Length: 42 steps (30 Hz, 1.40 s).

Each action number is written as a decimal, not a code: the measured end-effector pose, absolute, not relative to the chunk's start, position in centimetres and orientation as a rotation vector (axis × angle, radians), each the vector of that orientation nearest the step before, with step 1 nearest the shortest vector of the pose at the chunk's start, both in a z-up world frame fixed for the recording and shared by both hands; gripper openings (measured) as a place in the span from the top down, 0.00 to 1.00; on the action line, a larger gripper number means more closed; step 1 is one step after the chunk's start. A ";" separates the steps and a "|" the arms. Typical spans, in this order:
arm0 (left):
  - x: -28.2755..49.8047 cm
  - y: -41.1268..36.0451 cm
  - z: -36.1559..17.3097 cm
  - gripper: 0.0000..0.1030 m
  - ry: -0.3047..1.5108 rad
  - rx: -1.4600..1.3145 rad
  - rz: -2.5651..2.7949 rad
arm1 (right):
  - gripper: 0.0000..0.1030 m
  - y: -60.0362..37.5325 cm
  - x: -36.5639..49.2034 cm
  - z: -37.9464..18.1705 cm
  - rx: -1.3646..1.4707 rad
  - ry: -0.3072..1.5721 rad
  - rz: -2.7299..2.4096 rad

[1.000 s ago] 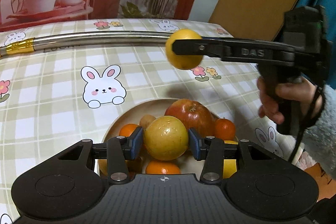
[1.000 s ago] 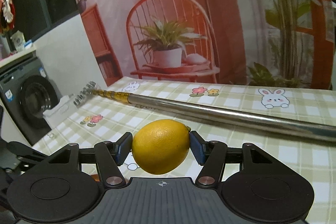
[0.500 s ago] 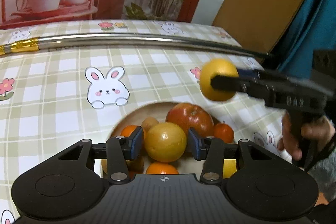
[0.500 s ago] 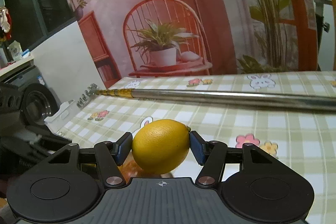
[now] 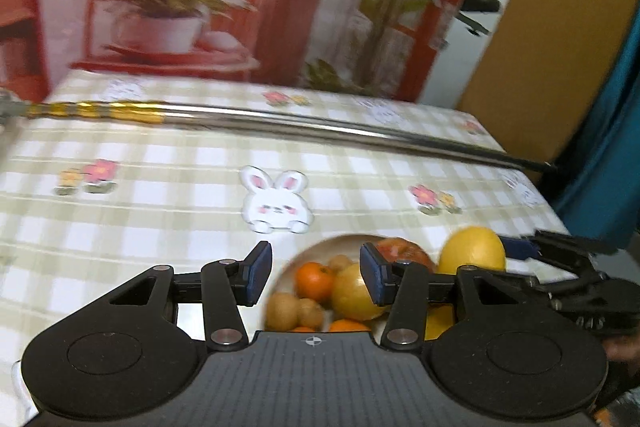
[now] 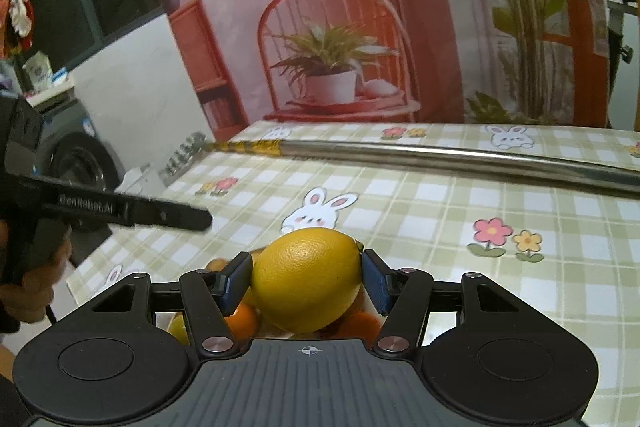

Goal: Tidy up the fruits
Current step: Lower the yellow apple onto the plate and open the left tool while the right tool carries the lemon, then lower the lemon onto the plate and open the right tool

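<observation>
While my right tool point(image 6: 307, 281) grips a lemon point(image 6: 307, 279) just above the bowl point(image 5: 310, 247), my left tool point(image 5: 316, 277) stands open and empty nearby. Already in the bowl on the worktop point(image 5: 160, 207): tangerine point(image 5: 314, 281), kiwis point(image 5: 294, 311), red apple point(image 5: 404, 251), yellow-green fruit point(image 5: 352, 293). Outstanding, by my reckoning: lemon's release.

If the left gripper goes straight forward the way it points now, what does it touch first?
Probably the rim of the fruit bowl, or the tablecloth just beyond it; the open left gripper holds nothing. Depth is unclear here.
</observation>
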State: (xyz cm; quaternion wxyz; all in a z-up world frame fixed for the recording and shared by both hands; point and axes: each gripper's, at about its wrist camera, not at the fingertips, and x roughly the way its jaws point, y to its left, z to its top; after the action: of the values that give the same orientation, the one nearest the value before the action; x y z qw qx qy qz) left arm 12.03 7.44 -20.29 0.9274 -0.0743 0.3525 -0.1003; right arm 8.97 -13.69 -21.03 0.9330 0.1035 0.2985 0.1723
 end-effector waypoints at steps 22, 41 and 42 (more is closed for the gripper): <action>6.9 11.7 -17.3 0.16 0.639 -0.191 -0.021 | 0.46 -7.7 9.5 -20.8 0.088 0.776 0.317; 5.8 12.2 -17.2 0.11 0.631 -0.231 0.000 | 0.46 -6.3 10.4 -21.2 0.040 0.822 0.263; 5.7 12.2 -17.1 0.11 0.629 -0.233 0.000 | 0.46 -6.3 10.4 -21.2 0.040 0.825 0.260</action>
State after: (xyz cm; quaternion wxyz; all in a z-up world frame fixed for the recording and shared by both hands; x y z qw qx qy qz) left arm 5.73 12.18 -17.14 0.9443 -0.1145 0.3086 0.0001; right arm 10.42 -6.29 -21.21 0.9077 0.0195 0.3998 0.1258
